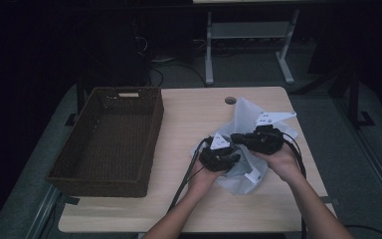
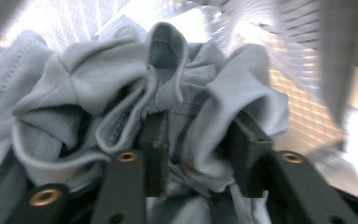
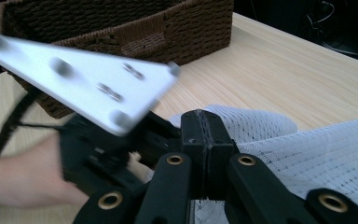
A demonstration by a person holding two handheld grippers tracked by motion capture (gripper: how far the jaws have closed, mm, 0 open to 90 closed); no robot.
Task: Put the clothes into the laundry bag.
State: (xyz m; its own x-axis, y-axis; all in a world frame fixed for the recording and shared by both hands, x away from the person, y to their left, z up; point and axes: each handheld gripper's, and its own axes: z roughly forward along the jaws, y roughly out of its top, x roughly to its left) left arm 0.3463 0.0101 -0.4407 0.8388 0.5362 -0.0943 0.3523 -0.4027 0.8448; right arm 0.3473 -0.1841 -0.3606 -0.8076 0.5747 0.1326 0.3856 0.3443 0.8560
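Cloth (image 2: pixel 121 88), a grey knit piece, sits bunched up inside a white mesh bag (image 1: pixel 251 117) on the right half of the table (image 1: pixel 189 114), well apart from the brown wicker basket (image 1: pixel 107 137) at the left. The work in hand looks like stuffing the cloth into the bag. The right gripper (image 3: pixel 208 135) holds the bag's edge: in its own view the two jaws stand pressed together with a fold of the mesh pinched between them, and the netting runs off to the right over the wood. The left gripper (image 2: pixel 196 140) is pushed in among the cloth; its jaws stand partly apart, with folds of grey fabric bulging up between and around the pads (image 2: pixel 154 144), and they do not seem to clamp it, so the cloth looks let go rather than gripped. From above, both grippers meet over the bag, the left one (image 1: pixel 220 155) close beside the right one (image 1: pixel 258 139), each held in a hand (image 1: pixel 201 177). By my reading the cloth is mostly inside, and the release step is under way. Next, the left gripper would need to back out of the mouth without dragging fabric along, since loose folds lie over its pads. The right should keep its pinch so the mouth stays up. How much cloth hangs outside I cannot tell.
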